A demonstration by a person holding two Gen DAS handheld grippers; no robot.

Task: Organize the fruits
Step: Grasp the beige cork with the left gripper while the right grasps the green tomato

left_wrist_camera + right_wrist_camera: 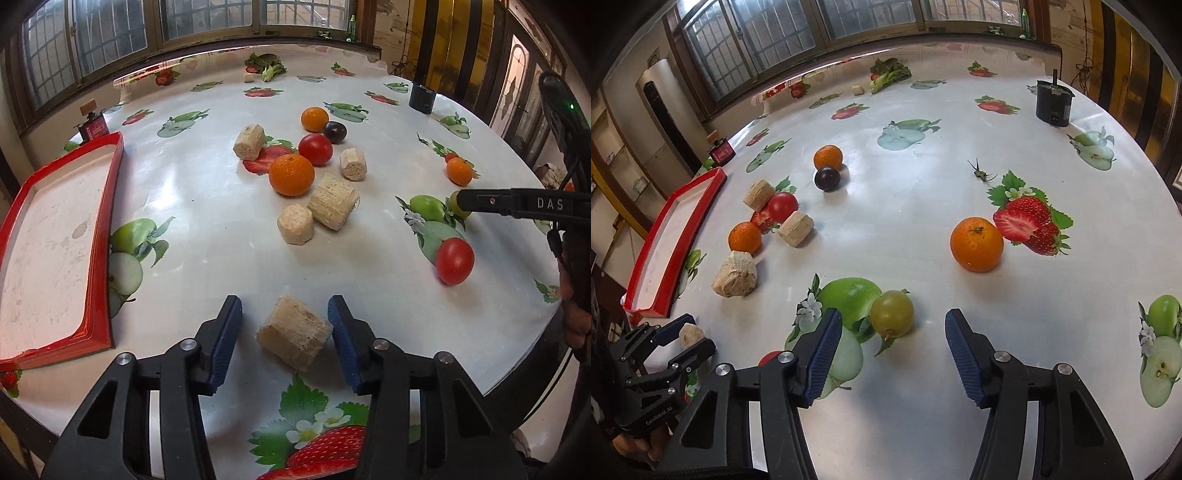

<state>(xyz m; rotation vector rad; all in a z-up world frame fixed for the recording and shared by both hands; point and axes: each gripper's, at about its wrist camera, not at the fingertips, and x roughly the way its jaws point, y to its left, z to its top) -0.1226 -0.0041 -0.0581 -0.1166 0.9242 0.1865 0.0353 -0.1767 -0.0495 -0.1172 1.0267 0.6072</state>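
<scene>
Daylight thru windows (110, 33), glare on tablecloth (192, 177), fisheye edges warped, imgs sharp.

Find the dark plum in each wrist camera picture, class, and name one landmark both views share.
Left wrist view: dark plum upper centre, right of the far orange.
Right wrist view: plum upper left of centre, just below that orange.
Shared landmark: red tray at the left.

On my counter (923, 177), a black canister (1054, 103) stands at one o'clock, leafy greens (890, 75) at twelve by the windows (775, 40), a small red box (721, 152) at ten, near a grey cylinder (668, 110).
</scene>
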